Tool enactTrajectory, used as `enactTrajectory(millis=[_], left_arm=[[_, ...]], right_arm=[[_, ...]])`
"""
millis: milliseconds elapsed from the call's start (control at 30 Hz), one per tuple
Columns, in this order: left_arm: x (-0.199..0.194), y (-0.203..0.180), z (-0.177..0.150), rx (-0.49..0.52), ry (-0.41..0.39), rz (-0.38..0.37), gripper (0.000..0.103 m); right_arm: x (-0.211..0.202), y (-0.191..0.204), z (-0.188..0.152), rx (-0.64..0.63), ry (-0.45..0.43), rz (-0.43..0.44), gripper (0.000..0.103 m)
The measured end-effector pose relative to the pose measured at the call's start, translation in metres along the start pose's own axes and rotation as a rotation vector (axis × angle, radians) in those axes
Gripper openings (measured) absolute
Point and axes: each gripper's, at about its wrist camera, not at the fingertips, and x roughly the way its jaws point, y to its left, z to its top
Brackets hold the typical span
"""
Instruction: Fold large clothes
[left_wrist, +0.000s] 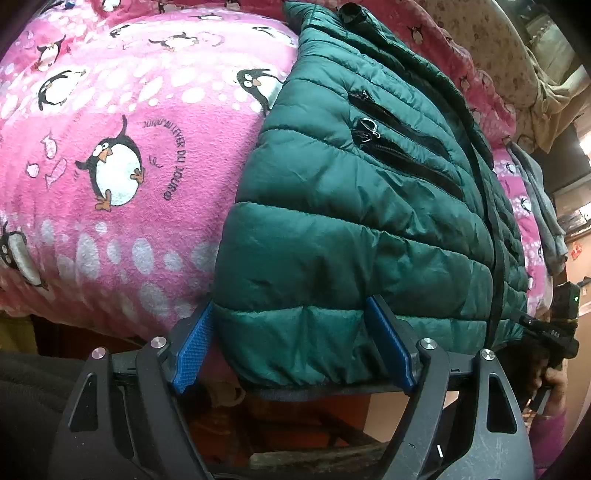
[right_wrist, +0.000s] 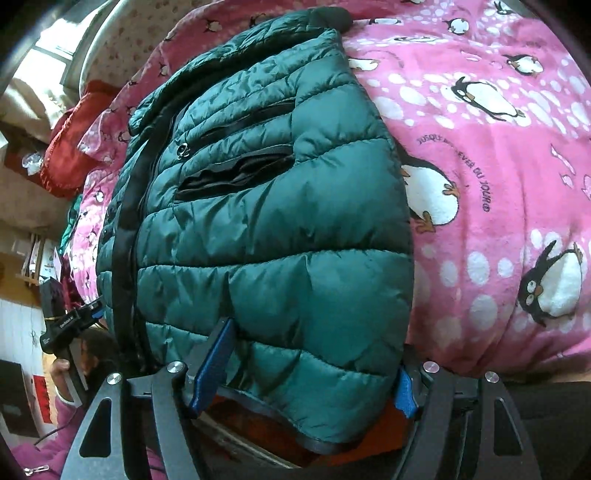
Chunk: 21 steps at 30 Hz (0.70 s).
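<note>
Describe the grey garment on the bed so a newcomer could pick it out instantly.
Start from the pink penguin-print blanket covering the bed, then find the dark green puffer jacket lying on it. Beyond the jacket's black front zipper, at the blanket's edge, a thin grey garment lies crumpled. It is the only flat, dull grey cloth there, unquilted and unprinted.

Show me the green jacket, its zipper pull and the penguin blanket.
Jacket (left_wrist: 332, 251): left wrist view, on a quilted front panel.
Zipper pull (left_wrist: 369, 127): left wrist view, on the metal ring by the pocket.
Blanket (right_wrist: 498, 155): right wrist view, on bare pink fleece.
</note>
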Motion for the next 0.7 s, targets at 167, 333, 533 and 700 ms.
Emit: enactTrajectory(millis=[167,333,533,700], left_arm=[[0.001,-0.002,-0.001,0.007,-0.007,0.015,0.08],[0.001,-0.005,-0.003,0.023,-0.012,0.023,0.08],[-0.007,-0.019,-0.007,0.091,-0.045,0.039,0.037],[-0.024,-0.026,-0.01,0.117,-0.105,0.042,0.018]], right_arm=[[-0.003,0.004,-0.003,-0.012,-0.026,-0.006,0.054],[-0.008,0.009,-0.007,-0.036,-0.056,-0.005,0.041],[-0.021,0.029,-0.009,-0.164,-0.115,-0.024,0.026],[-0.043,0.035,-0.001,-0.178,-0.176,0.037,0.021]])
